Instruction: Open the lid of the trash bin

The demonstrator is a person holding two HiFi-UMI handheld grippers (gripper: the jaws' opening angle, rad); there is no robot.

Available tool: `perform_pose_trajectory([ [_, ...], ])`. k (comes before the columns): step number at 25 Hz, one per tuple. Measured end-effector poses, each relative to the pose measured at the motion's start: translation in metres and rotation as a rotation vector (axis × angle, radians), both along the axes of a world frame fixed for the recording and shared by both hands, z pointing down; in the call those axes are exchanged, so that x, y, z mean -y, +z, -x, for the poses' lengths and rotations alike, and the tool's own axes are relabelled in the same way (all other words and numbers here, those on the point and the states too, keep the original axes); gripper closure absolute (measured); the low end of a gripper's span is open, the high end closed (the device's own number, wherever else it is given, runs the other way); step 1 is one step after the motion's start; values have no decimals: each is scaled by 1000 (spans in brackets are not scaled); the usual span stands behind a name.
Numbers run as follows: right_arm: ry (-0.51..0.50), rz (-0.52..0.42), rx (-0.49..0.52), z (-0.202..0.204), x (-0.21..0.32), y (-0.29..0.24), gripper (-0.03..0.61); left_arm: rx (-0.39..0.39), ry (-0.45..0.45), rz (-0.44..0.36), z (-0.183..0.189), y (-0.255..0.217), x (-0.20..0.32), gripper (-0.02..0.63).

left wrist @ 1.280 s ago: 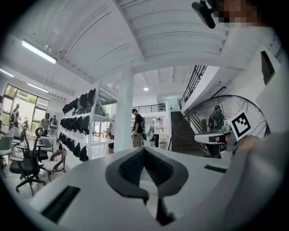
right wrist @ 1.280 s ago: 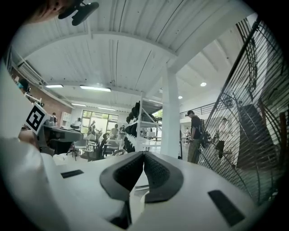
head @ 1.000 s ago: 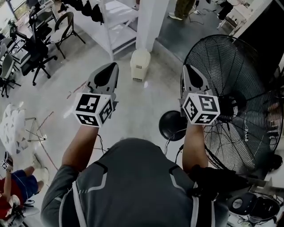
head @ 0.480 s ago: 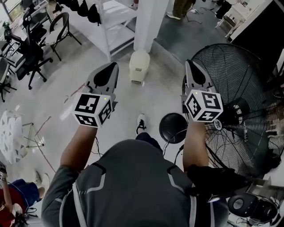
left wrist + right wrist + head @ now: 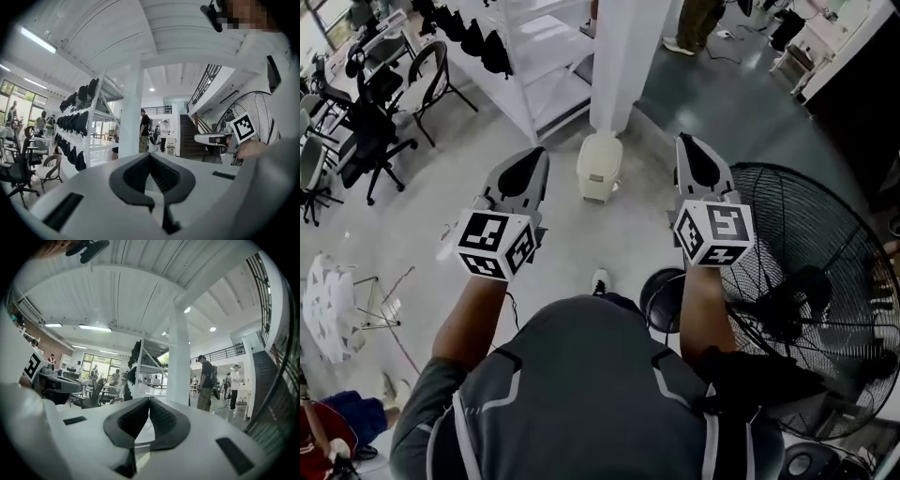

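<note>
A small cream trash bin [image 5: 600, 167] with its lid down stands on the grey floor at the foot of a white pillar [image 5: 623, 56]. It lies ahead of me, between the two grippers in the head view. My left gripper [image 5: 538, 151] is held out to the bin's left, jaws shut and empty. My right gripper [image 5: 682, 140] is held out to the bin's right, also shut with nothing in it. Both are raised well above the floor and apart from the bin. In the gripper views the left gripper [image 5: 150, 153] and right gripper [image 5: 149, 399] point level across the hall; the bin does not show there.
A large black floor fan [image 5: 811, 291] stands close at my right, its round base [image 5: 661, 300] by my foot. A white shelf rack [image 5: 539, 66] stands left of the pillar. Office chairs [image 5: 366, 131] fill the far left. People stand in the distance.
I have moved forward: the bin and pillar sit nearer and lower in the head view, and the fan has slid down to the right. Both grippers stay shut and level.
</note>
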State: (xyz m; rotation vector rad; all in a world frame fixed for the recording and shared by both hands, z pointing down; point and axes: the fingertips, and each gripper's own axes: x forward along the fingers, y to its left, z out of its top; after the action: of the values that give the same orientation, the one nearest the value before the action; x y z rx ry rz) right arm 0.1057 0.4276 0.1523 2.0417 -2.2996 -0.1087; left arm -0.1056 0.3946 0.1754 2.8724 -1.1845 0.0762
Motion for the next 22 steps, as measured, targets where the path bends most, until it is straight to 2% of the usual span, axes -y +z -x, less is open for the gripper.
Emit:
perform_pose_trajectory([
  [8, -34, 23, 2, -14, 45, 13, 551, 13, 30, 12, -45, 1, 48, 606],
  [11, -17, 12, 21, -25, 59, 8, 551, 12, 39, 17, -65, -1, 71, 606],
  [16, -31, -9, -4, -29, 74, 6, 551, 16, 53, 42, -96, 11, 101, 606],
  [22, -2, 39, 17, -32, 119, 30, 551, 36, 98, 51, -106, 23, 151, 606],
])
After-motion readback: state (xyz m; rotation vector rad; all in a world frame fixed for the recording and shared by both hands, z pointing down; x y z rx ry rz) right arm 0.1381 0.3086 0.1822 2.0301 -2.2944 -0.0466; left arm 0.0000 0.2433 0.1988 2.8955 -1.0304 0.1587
